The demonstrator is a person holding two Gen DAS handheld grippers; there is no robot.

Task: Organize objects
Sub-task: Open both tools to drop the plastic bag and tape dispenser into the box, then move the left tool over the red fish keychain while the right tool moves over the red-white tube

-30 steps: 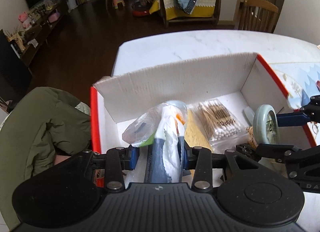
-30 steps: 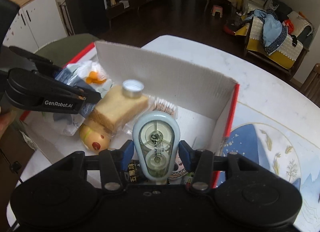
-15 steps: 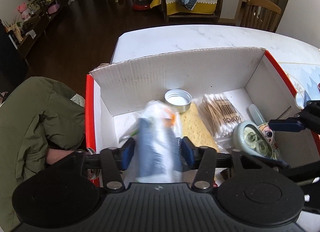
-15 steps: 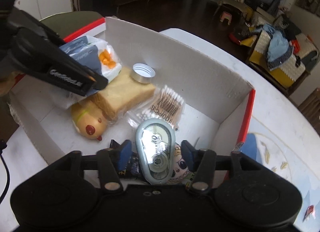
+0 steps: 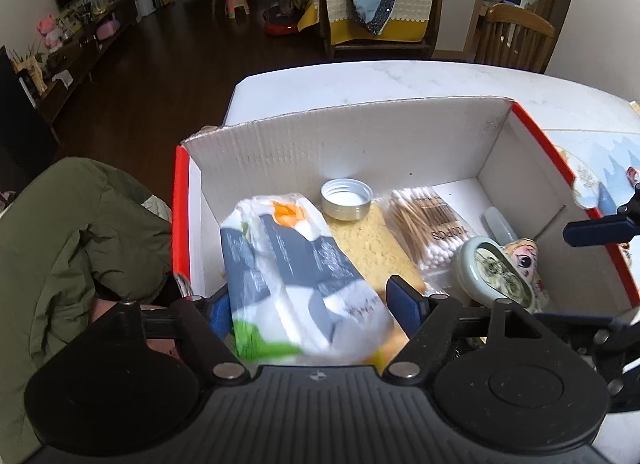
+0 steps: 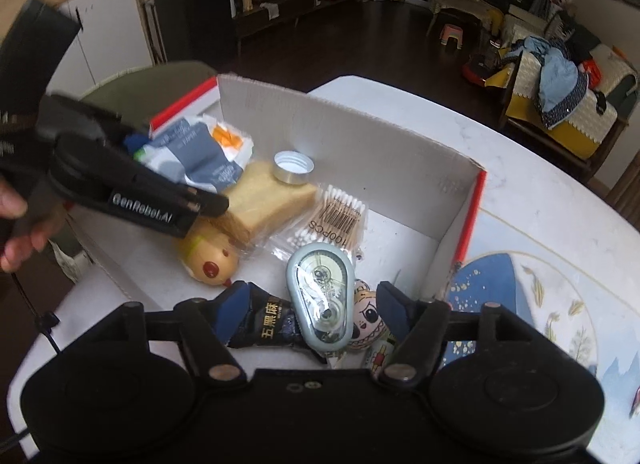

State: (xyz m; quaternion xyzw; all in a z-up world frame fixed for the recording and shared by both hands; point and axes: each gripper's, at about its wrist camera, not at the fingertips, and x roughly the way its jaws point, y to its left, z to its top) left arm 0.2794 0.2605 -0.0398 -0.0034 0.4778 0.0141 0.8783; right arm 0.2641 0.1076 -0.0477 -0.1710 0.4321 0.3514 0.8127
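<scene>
1. Tissue pack (image 5: 296, 276) lying in the box (image 5: 360, 144) at its left end, leaning on the sponge (image 5: 372, 240) – soft crinkled plastic, white and grey with an orange patch; slightly blurred.
2. Left gripper (image 5: 308, 304) spread, jaws just been opening; pack between the pads but seemingly no longer pressed.
3. Tape dispenser (image 6: 320, 300) resting flat near the box's right front corner – smooth pale-green shell, rounded teardrop shape, clear window showing the spool. Sits on a cartoon-face card (image 6: 368, 328) and beside a dark foil sachet (image 6: 268, 328).
4. Right gripper (image 6: 312, 312) also parted, jaws just been opening; dispenser between the pads with a gap on each side, not pinched.
5. Already inside, toward the back wall: yellow porous sponge with a shiny metal lid (image 6: 292, 166) on top; a clear bag of cotton swabs (image 6: 332, 220), wooden sticks and white tips, in the middle; a glossy tan egg-shaped toy (image 6: 208, 260) near the front wall.
6. Box itself – corrugated card, white inside, red outside, standing on a white marble-look table (image 5: 400, 80).
7. Judged progress: both items in hand look delivered, so this pair is as good as done. Left to do: drawing both grippers clear without dragging the pack or dispenser. Table around the box shows only a patterned mat (image 6: 540, 296) at the right edge; whether more waits out of view cannot be told.
</scene>
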